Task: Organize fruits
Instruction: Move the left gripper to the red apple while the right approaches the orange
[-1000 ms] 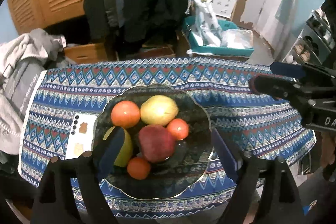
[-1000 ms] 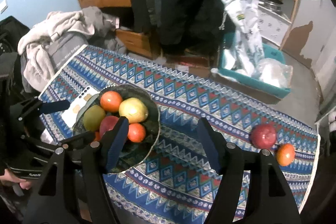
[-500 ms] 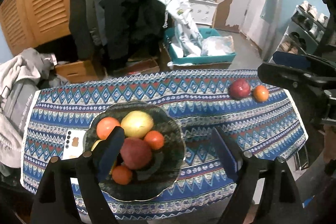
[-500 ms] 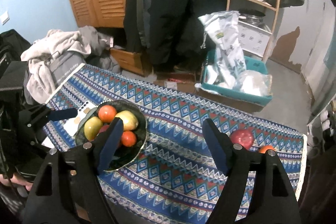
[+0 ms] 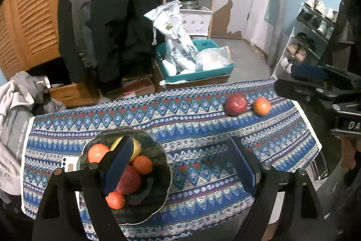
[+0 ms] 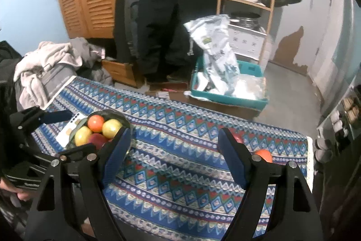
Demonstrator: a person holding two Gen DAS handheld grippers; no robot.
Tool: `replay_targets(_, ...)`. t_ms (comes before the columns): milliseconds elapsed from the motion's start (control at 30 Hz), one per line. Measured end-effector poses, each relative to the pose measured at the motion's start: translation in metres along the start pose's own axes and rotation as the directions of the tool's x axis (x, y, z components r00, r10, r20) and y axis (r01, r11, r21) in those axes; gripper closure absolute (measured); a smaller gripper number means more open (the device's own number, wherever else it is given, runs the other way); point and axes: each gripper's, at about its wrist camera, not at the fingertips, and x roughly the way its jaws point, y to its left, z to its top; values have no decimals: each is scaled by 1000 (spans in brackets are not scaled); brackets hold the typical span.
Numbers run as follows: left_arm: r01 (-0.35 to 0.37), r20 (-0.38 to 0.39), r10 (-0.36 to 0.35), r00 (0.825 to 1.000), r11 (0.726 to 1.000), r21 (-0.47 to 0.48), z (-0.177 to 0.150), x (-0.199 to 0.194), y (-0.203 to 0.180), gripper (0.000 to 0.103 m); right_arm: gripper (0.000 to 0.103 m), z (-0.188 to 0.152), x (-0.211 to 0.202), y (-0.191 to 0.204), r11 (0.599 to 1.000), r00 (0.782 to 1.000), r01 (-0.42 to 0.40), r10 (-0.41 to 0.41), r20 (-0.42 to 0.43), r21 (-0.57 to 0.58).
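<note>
while both grippers are hanging wide and empty, the apple and orange are lying beyond the right gripper, its nearer fingertip almost over them, far from the left gripper.

Both views have been drawn up and back from the bench. The fruit bowl, earlier central under the left claw, is now seen low left. A red apple and orange have been brought into the left view. The right claw has been widened, with nothing between its jaws.
</note>
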Motion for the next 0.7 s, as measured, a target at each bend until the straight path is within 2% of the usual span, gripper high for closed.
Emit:
replay_targets(233,19,19,-20,1000,999,48,11,-1,-29,16,24,-13,-10,-34,998,999,35,-35,6,55)
replay_targets(700,70,-9,-69,998,989,131,28,24,-89,16,24,-42,-24,-108,980,995,99,-97,-18,175)
